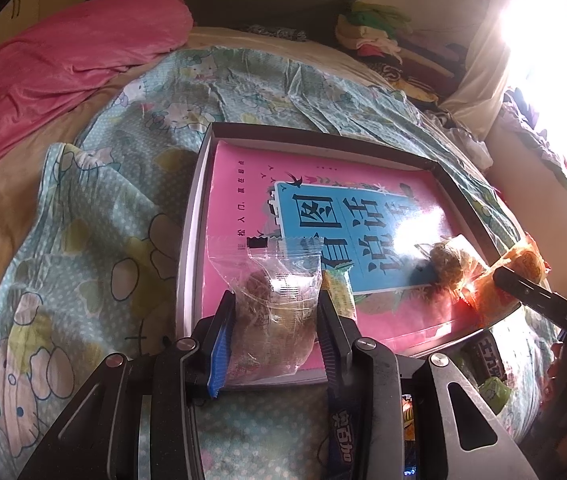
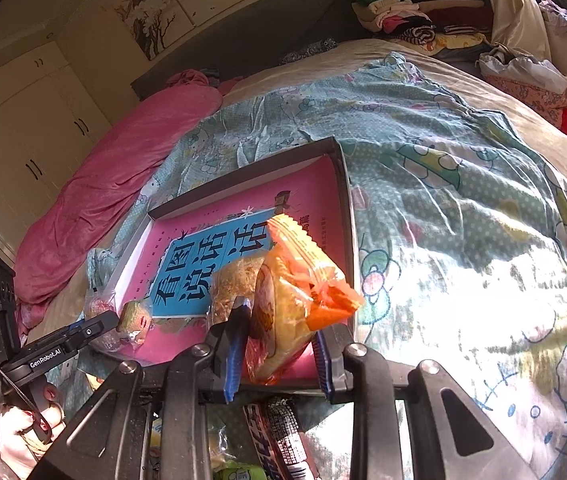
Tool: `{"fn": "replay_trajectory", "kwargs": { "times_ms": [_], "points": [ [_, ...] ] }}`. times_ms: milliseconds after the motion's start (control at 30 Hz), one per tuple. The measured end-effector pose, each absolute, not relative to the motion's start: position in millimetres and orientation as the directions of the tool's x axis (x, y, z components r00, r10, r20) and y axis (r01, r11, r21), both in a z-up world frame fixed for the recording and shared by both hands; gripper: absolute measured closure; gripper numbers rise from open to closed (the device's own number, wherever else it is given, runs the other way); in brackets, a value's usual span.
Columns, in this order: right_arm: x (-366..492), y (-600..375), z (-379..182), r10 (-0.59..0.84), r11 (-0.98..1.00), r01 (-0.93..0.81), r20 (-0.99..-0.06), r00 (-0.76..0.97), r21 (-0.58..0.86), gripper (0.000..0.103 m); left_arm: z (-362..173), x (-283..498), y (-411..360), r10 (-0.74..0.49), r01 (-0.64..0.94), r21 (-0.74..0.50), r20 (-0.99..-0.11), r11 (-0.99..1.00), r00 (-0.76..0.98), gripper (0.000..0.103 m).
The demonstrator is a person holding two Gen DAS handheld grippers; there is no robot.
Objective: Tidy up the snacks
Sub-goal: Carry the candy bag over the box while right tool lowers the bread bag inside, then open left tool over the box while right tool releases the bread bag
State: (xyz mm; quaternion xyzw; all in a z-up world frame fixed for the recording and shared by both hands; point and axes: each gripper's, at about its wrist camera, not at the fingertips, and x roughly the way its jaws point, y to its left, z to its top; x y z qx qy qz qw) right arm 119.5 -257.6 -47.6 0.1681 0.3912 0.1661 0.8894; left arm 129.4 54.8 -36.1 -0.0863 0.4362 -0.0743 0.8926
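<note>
Snacks in both tools (over box)

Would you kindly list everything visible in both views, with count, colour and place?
clear-wrapped pastry: one, brown, held in the left claw over the tray's near edge
orange-wrapped snack: one, orange-yellow, held in the right claw over the tray's near right corner
floss-topped pastry: one, tan, clear wrap, lying on the book
green snack packet: one, green-yellow, on the book
tray: one, dark rim, on the bedsheet
book: one, pink and blue, inside the tray
bedsheet: one, teal cartoon print
blanket: one, pink, far side
left claw: shut on pastry
right claw: shut on snack
</note>
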Motion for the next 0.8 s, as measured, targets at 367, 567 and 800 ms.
{"fn": "replay_trajectory", "kwargs": {
  "times_ms": [367,567,800],
  "points": [
    [111.2,-256.1,-43.9,0.418,0.897,-0.171,-0.659,0.625,0.408,0.073,-35.4,126.4,57.1,-0.21,0.054,-0.224,-0.768,0.973,0.606,0.063],
    [108.0,-261.6,-40.7,0.388,0.91,-0.152,-0.666,0.637,0.385,0.069,-35.1,125.8,58.3,-0.205,0.047,-0.223,-0.77,0.974,0.605,0.063],
    [103.3,-271.4,-36.1,0.398,0.9,-0.139,-0.648,0.65,0.413,0.069,-34.6,125.2,60.9,-0.207,0.041,-0.229,-0.771,0.973,0.603,0.063]
  ]
}}
